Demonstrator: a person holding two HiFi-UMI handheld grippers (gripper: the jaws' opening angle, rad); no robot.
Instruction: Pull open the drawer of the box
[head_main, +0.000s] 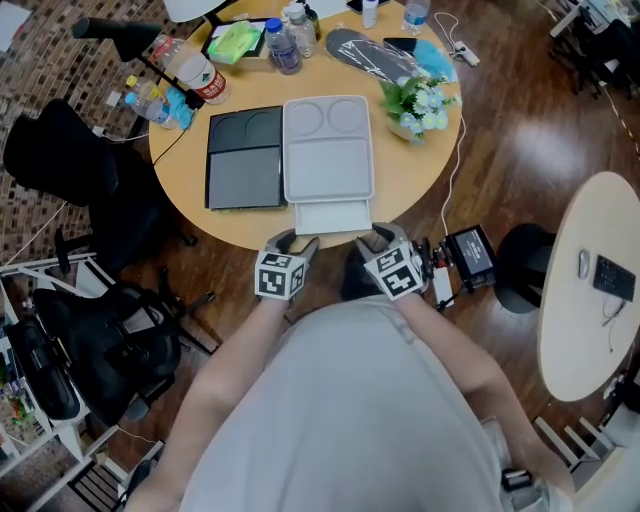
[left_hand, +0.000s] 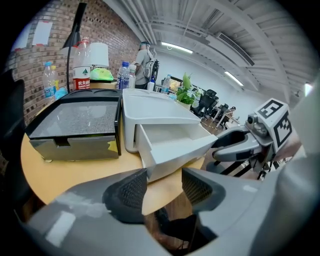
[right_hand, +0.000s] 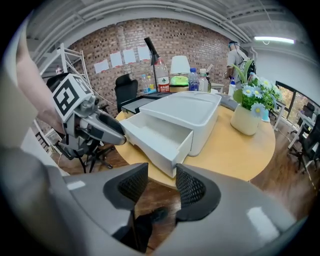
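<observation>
Since the drawer (head_main: 333, 216) already stands well out of the front of the box (head_main: 328, 150), its front near the rim of the desk (head_main: 400, 170), the pull looks nearly or fully done. Left tongs (left_hand: 164, 181) and right tongs (right_hand: 161, 181) both gape empty just in front of the box's drawer, one off each front corner, touching nothing. If more travel is wanted, I judge each should close on its own corner and both draw straight away from the box together, slowly, so the drawer neither skews nor slides out altogether.

Round wooden table (head_main: 415, 175) with white box (head_main: 328, 150), black box (head_main: 245, 158), flowers (head_main: 418, 103), bottles (head_main: 283, 45)
</observation>
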